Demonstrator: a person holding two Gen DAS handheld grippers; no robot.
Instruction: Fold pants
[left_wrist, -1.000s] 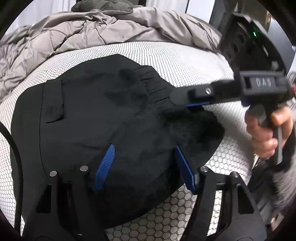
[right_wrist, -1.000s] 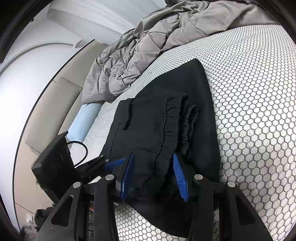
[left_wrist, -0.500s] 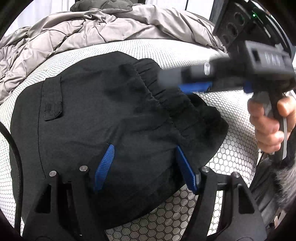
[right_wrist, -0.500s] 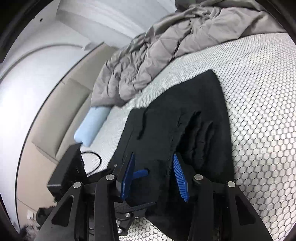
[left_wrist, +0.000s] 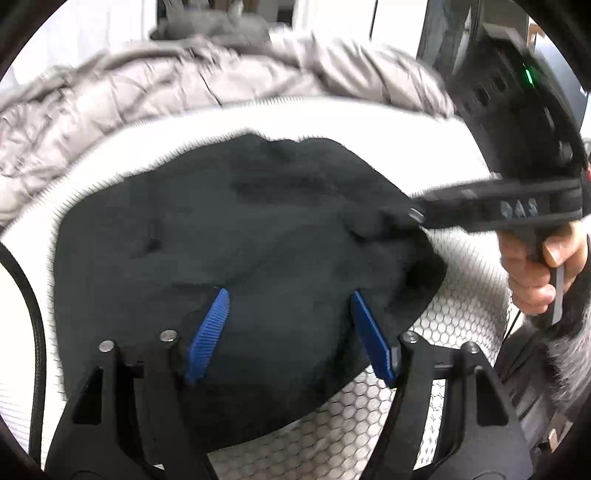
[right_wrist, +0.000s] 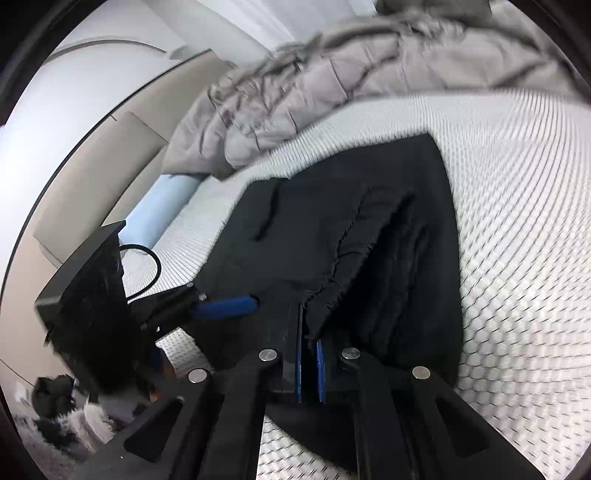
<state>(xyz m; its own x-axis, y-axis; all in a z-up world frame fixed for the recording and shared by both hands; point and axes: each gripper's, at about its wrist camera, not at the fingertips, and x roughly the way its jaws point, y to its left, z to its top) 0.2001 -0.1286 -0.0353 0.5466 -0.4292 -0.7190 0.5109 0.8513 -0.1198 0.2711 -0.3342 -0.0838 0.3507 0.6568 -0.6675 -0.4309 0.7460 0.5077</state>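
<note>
Honeycomb-mesh mattress (right_wrist: 517, 221); folded black pants (right_wrist: 332, 229). Right gripper (right_wrist: 309, 354) jaws clamped on gathered waistband; left gripper (left_wrist: 290, 332) jaws apart.

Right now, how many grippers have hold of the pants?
1. The right gripper is shut on the pants at the waistband edge; the left gripper is open over them.

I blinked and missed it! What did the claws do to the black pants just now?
The right claw snapped shut on the pants, pinching the gathered waistband edge. The left claw stayed wide open over the pants, and the grey blanket stayed heaped at the back.
</note>
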